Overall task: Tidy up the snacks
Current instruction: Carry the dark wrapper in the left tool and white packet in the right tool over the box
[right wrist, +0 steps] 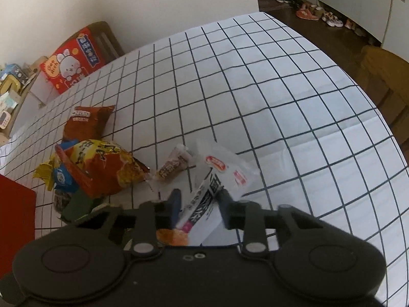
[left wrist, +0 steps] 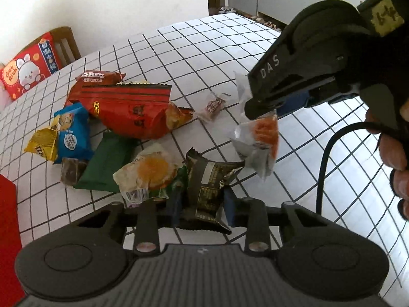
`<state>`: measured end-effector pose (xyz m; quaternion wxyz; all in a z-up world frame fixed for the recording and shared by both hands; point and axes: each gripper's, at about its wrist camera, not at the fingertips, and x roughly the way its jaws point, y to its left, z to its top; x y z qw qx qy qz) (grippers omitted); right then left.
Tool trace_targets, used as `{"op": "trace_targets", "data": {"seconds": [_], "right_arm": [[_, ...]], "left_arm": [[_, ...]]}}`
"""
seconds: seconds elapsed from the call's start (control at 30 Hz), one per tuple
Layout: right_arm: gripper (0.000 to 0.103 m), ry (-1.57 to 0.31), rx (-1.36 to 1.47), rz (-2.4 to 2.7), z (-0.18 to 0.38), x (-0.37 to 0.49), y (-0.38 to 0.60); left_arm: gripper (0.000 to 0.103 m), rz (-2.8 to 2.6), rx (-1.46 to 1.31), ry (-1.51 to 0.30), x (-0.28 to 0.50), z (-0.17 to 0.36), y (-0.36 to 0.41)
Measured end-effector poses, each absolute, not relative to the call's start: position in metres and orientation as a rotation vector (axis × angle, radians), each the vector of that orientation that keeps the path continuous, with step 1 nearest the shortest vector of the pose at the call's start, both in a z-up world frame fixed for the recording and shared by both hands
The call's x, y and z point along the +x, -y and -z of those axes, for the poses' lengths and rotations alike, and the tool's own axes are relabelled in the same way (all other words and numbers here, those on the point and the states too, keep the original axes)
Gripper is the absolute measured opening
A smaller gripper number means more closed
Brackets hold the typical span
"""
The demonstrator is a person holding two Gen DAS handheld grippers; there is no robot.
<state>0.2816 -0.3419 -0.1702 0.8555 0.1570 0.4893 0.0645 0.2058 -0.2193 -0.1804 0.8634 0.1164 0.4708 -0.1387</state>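
Note:
My left gripper (left wrist: 203,204) is shut on a dark olive snack packet (left wrist: 208,184), held upright just above the checked tablecloth (left wrist: 194,46). The right gripper (right wrist: 199,202) is shut on a white and clear packet (right wrist: 225,168) with an orange snack inside. That packet (left wrist: 260,138) hangs below the right gripper (left wrist: 258,105) in the left wrist view. A pile of snacks lies to the left: a big red bag (left wrist: 127,107), an Oreo pack (left wrist: 99,76), a blue pack (left wrist: 71,133), a yellow pack (left wrist: 42,142), a green packet (left wrist: 107,161) and a round pastry (left wrist: 150,171).
A small wrapped candy (left wrist: 213,105) lies alone between the pile and the right gripper. A red box (left wrist: 7,230) stands at the table's left edge. A red rabbit cushion (left wrist: 28,69) rests on a chair beyond the table. Bare cloth stretches far and right (right wrist: 281,89).

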Motion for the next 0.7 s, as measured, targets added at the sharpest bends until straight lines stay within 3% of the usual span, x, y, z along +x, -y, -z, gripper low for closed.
{"op": "trace_targets", "data": {"seconds": [0.13, 0.7], "right_arm": [[0.010, -1.020, 0.330, -0.168, 0.169, 0.277, 0.345], [0.009, -0.973, 0.297, -0.255, 0.139, 0.218, 0.350]], "left_arm": [[0.029, 0.275, 0.233, -0.996, 0.201, 0.178, 0.220], [0.029, 0.200, 0.066, -0.989, 0.160, 0.137, 0.185]]}}
